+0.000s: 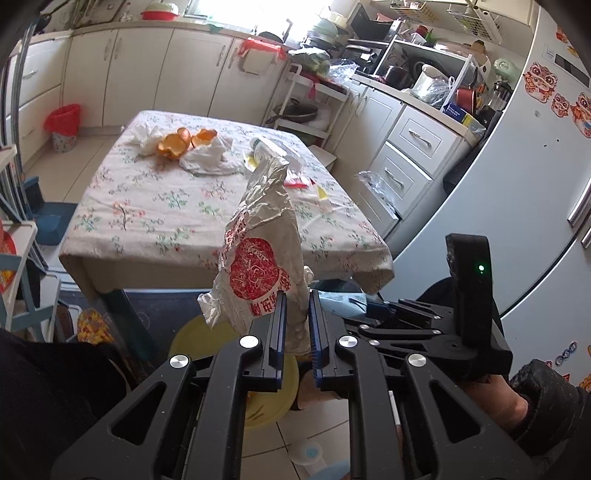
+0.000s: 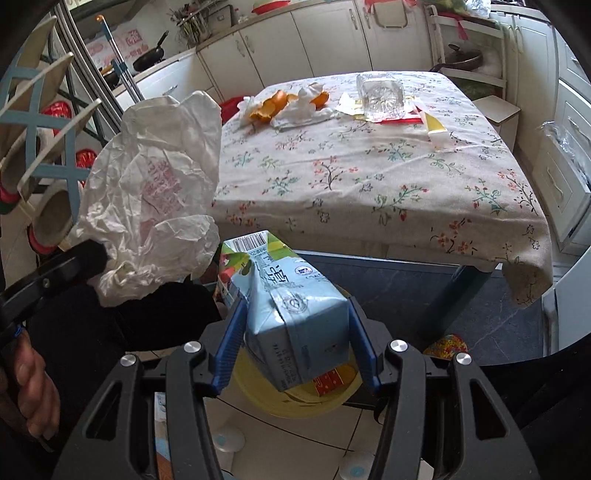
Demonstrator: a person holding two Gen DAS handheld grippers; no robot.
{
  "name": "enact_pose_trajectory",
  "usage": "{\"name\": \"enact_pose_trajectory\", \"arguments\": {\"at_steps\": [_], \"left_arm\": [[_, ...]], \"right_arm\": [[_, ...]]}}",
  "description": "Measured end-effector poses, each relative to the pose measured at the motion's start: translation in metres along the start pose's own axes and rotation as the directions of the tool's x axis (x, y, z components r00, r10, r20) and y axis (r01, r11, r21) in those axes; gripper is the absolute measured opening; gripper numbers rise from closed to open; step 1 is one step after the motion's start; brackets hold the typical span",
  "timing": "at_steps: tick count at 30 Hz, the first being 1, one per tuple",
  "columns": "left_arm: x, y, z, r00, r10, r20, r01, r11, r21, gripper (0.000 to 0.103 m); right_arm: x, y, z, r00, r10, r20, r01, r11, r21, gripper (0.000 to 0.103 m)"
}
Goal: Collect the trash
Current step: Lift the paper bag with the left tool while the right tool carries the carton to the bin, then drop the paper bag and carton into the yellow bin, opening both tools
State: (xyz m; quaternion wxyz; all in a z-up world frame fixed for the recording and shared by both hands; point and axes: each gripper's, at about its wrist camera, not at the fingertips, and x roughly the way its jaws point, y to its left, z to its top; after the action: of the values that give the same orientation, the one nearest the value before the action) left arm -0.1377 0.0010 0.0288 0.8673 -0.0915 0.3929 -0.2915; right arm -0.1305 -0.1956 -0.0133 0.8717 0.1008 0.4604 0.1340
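Left wrist view: your left gripper had its jaws clenched on a crumpled paper bag; your right gripper grasped a milk carton above the yellow bin, near the table.

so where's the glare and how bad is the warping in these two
Left wrist view: the window over the counter is blown out white, and the fridge bows into a curve. Right wrist view: light is even, with no blown-out patch, but the table edges bend.
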Motion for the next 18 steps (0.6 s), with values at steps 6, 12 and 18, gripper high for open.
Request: {"name": "enact_pose_trajectory", "arguments": {"at_steps": [6, 12, 18], "left_arm": [[0.016, 0.006, -0.012, 0.998, -0.015, -0.065, 0.012, 0.999, -0.041, 0.011], [0.049, 0.026, -0.025, 0.981, -0.024, -0.190, -0.002, 0.991, -0.135, 0.016], [0.044, 0.027, -0.026, 0.983, 0.115, -0.144, -0.130, 0.986, -0.100, 0.059]], "right_arm": [[0.007, 0.005, -0.004, 0.999, -0.020, -0.025, 0.020, 1.000, -0.022, 0.053], [0.025, 0.010, -0.006, 0.996, -0.028, -0.087, 0.026, 0.999, -0.031, 0.057], [0.025, 0.006, -0.005, 0.997, -0.025, -0.079, 0.025, 1.000, -0.002, 0.063]]}}
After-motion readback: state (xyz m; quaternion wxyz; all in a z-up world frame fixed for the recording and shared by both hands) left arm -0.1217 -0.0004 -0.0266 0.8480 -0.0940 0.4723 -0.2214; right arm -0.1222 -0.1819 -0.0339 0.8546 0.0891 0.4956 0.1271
